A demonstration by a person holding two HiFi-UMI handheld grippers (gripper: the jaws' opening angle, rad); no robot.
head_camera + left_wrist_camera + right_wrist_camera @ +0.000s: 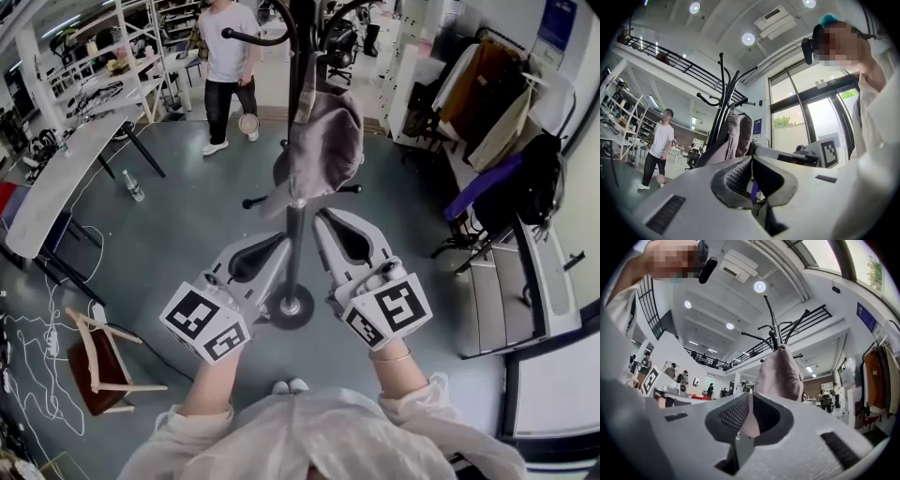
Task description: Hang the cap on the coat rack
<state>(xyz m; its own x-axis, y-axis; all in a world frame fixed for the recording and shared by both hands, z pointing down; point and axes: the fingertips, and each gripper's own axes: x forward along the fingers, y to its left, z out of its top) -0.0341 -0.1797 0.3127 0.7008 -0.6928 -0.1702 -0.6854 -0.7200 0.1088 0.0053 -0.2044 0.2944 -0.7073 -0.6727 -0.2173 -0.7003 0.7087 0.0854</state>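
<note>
1. Locate the cap [326, 141] against the pole of the coat rack [295, 255], below the upper hooks and just above the short lower pegs.
2. Find the right gripper [322, 216] directly beneath the cap, close to the right side of the pole. Read its jaws as pressed together on a fold of pinkish-grey cloth at the cap's lower edge.
3. Find the left gripper [283, 238] on the opposite side of the pole, just beside it and below the cap. Read its jaws as pressed together with nothing between them and clear of the cap.
4. Treat the cap as light and soft. Expect a limp, folding crown with no stiffness to push against, and a firmer brim.
5. Pinch a doubled edge or the brim rather than a single layer of crown cloth, to limit slipping through the ribbed pads.
6. Guide the back opening or strap over a hook, not the crown.
7. Do not assume a seated hang: no view confirms a hook bearing the cap. Check before spreading the right jaws.
</note>
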